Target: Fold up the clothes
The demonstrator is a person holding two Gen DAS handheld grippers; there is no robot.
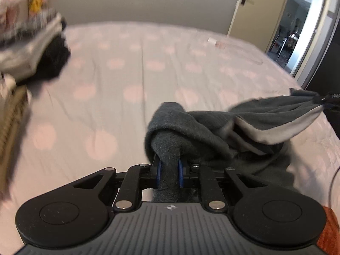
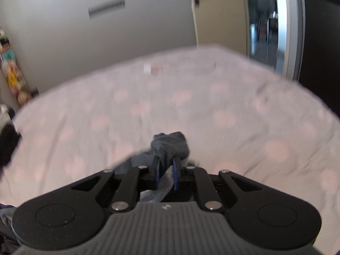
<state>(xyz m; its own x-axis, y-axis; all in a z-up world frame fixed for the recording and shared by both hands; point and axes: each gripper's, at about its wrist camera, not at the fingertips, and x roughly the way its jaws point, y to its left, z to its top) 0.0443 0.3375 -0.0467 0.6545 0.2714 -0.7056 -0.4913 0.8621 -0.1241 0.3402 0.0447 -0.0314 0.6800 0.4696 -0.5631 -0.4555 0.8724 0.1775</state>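
A dark grey fleece garment (image 1: 212, 127) with a pale lining hangs above the bed, stretched between both grippers. My left gripper (image 1: 169, 165) is shut on one bunched end of it. The other end runs to the right edge of the left wrist view, where my right gripper (image 1: 328, 102) holds it. In the right wrist view my right gripper (image 2: 166, 165) is shut on a bunched grey corner of the garment (image 2: 170, 144), with pale lining showing between the blue pads.
The bed has a pale sheet with pink dots (image 1: 131, 74). A pile of grey, white and black clothes (image 1: 36, 48) lies at its left side. A small clear bottle (image 1: 216, 42) lies at the far side. An open door (image 1: 255, 10) is beyond the bed on the right.
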